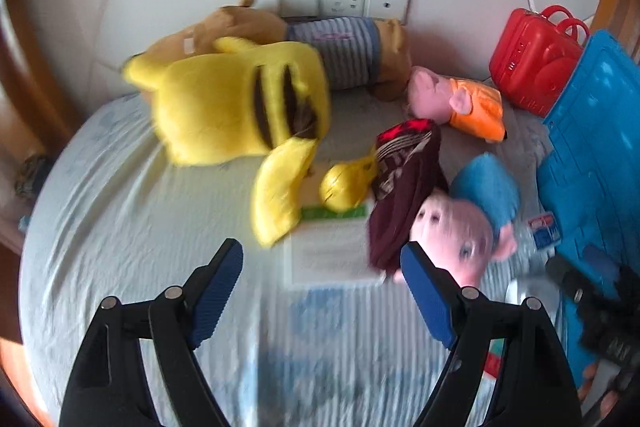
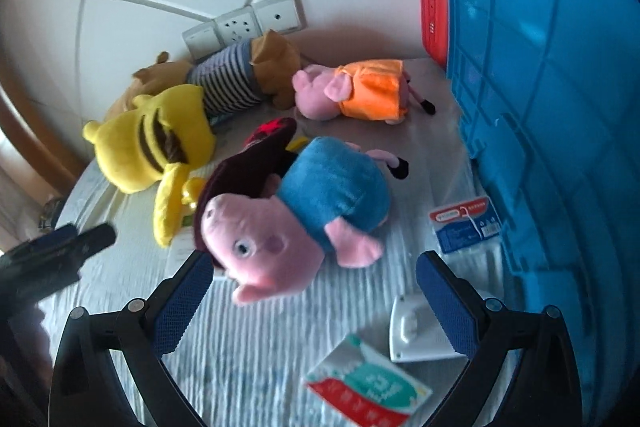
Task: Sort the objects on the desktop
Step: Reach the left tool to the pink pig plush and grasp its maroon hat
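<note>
My left gripper (image 1: 322,269) is open and empty above a white card with a green stripe (image 1: 334,247). Ahead lie a yellow plush (image 1: 236,107), a small gold toy (image 1: 346,183) and a dark maroon cap (image 1: 404,187). My right gripper (image 2: 314,277) is open, with the head of a pink pig plush in a blue shirt (image 2: 304,211) just between and beyond its fingertips. That pig also shows in the left wrist view (image 1: 468,223). A pig plush in orange (image 2: 360,91) and a brown striped plush (image 2: 240,79) lie further back.
A big blue plastic bin (image 2: 560,107) stands on the right, a red toy case (image 1: 536,55) behind it. A blue-white packet (image 2: 466,223), a white plastic piece (image 2: 416,327) and a red-teal packet (image 2: 368,383) lie near my right gripper. Wall sockets (image 1: 344,1) are at the back.
</note>
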A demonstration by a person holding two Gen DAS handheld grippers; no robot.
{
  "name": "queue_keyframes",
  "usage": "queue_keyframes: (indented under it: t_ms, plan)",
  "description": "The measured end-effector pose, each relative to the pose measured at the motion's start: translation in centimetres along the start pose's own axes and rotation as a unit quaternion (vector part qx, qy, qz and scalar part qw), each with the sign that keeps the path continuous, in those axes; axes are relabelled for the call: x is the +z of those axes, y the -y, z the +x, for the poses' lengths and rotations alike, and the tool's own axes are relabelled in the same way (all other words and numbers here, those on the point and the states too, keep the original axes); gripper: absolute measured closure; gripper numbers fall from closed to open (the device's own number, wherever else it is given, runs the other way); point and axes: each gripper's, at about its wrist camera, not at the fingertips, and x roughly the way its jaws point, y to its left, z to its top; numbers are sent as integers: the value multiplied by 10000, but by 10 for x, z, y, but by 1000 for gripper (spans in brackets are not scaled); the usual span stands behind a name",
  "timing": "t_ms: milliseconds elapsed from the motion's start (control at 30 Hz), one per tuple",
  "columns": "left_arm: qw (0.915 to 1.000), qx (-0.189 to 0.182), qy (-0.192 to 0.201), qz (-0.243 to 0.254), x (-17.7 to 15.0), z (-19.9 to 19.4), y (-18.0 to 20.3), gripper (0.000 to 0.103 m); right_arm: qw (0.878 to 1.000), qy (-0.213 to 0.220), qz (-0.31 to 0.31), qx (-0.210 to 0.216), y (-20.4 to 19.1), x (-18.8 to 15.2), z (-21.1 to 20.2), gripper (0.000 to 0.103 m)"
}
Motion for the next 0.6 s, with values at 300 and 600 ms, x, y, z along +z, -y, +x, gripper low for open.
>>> queue_keyframes:
  t_ms: [300,600]
  plan:
    - [9968,-429,-258,618,40,89,56,24,9990,-111,429,-42,34,18,50,0]
    - [9973,-249,-574,384,-6,100,16,89,9972,-412,583,231,20,17,84,0]
